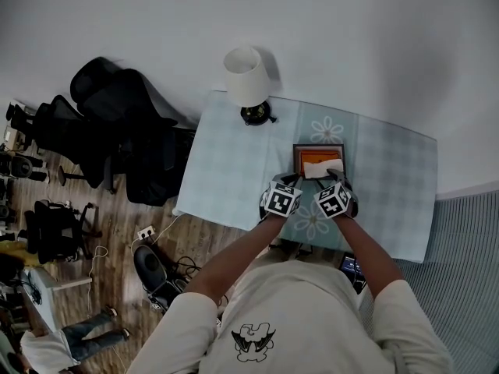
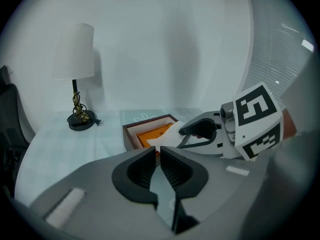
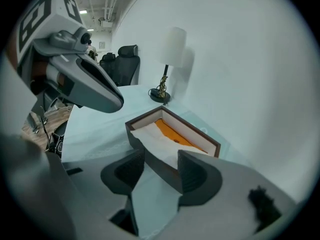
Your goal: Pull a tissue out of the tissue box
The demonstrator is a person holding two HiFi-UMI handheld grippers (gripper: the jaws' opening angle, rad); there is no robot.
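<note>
A dark brown tissue box (image 1: 318, 148) with an orange inside stands on the pale checked tablecloth (image 1: 234, 170). A white tissue (image 1: 323, 169) hangs out over its near rim. My right gripper (image 1: 337, 181) is at the box's near side, open. In the right gripper view its jaws (image 3: 161, 159) stand wide, with the tissue (image 3: 160, 141) and box wall (image 3: 150, 159) just beyond them, and the pads are not pressing. My left gripper (image 1: 290, 181) hovers to the left of the box (image 2: 145, 125). Its fingers (image 2: 150, 156) are shut with nothing between them.
A table lamp (image 1: 248, 80) with a white shade stands at the table's back left corner. The wall runs close behind the box. Black office chairs (image 1: 117, 123) and cables fill the floor to the left. The table's front edge is right by the person's body.
</note>
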